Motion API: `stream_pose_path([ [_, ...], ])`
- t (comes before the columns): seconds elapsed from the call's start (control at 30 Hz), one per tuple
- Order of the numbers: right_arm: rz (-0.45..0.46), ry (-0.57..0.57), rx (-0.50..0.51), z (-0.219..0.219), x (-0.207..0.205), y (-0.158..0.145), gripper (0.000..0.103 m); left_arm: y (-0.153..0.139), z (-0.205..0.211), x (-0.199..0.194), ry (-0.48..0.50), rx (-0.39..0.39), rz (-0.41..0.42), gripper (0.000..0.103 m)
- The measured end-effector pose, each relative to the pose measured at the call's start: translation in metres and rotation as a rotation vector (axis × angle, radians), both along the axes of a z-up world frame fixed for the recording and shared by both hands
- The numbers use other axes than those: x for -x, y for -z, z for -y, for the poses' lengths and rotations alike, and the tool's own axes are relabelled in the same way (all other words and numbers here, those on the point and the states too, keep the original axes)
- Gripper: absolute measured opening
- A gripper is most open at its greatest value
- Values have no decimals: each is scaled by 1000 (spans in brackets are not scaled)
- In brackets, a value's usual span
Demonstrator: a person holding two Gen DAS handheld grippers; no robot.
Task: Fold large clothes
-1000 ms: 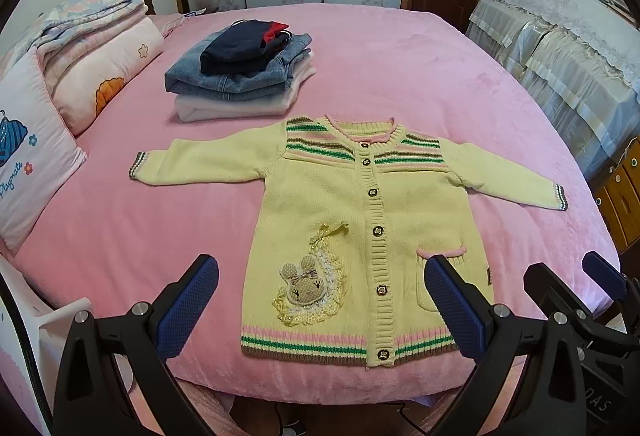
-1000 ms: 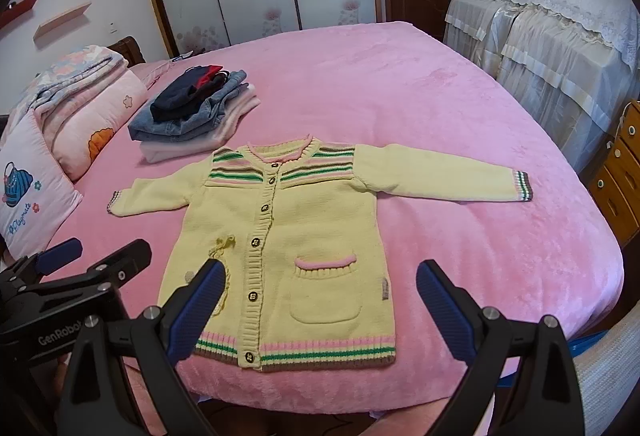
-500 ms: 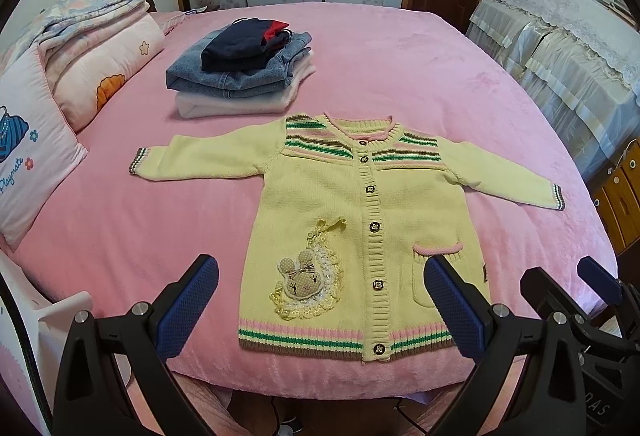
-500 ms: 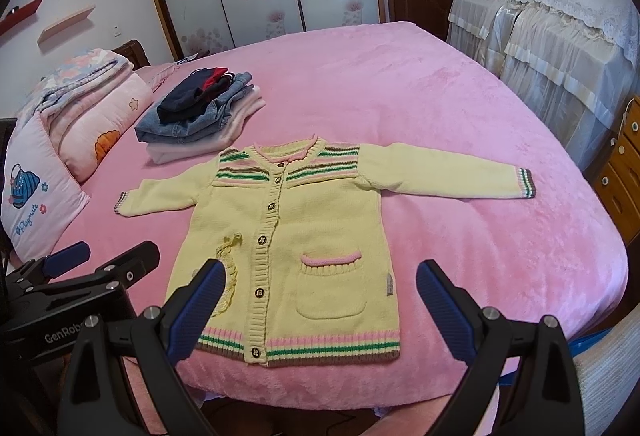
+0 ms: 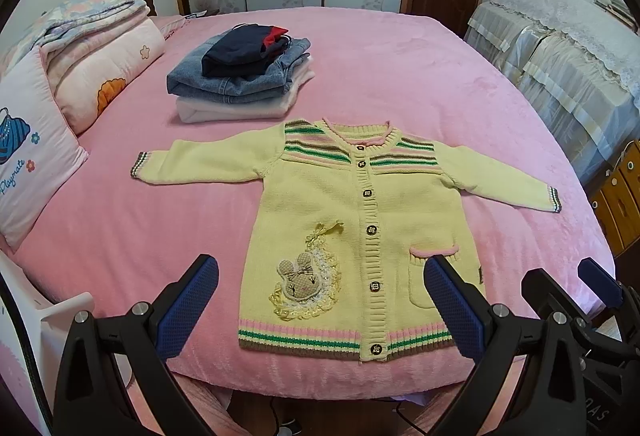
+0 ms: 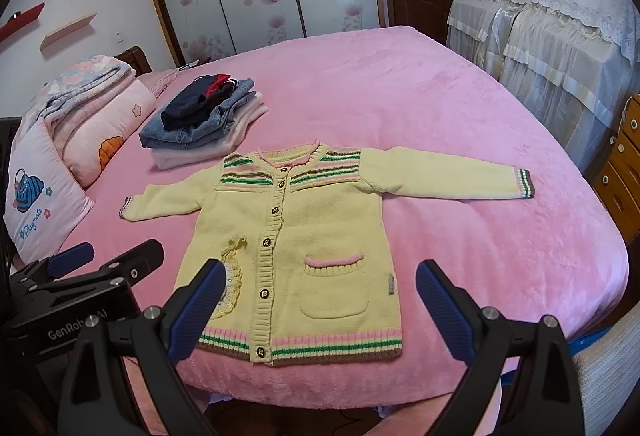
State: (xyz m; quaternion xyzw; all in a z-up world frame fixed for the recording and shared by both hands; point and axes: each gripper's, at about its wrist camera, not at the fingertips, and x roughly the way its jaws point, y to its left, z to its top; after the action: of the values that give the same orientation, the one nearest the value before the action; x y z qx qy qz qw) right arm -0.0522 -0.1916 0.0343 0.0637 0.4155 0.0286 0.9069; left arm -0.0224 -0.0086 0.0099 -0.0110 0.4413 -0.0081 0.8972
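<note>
— Jaws of the left gripper (image 5: 320, 300) and right gripper (image 6: 318, 300): how are they held?
— Both are spread wide, nothing gripped. The cardigan (image 5: 360, 236) is laid flat, buttoned, on the bed (image 5: 400, 68), sleeves outstretched.

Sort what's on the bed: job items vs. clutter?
Job:
- yellow knit cardigan with striped yoke and bunny patch, spread flat, unfolded
- left gripper, open
- right gripper, open

Lying about:
- stack of folded denim and dark clothes
- pink cartoon-print pillow
- rolled floral quilt
</note>
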Motion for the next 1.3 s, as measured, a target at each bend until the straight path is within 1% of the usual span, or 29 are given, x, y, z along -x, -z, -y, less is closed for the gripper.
stream_pose_path([
  [0.67, 8, 2, 3, 0, 2, -2, 97, -2, 0, -1, -1, -1, -4, 102],
  [1.3, -21, 4, -26, 6, -1, 6, 97, 4, 4, -1, 7, -12, -15, 102],
])
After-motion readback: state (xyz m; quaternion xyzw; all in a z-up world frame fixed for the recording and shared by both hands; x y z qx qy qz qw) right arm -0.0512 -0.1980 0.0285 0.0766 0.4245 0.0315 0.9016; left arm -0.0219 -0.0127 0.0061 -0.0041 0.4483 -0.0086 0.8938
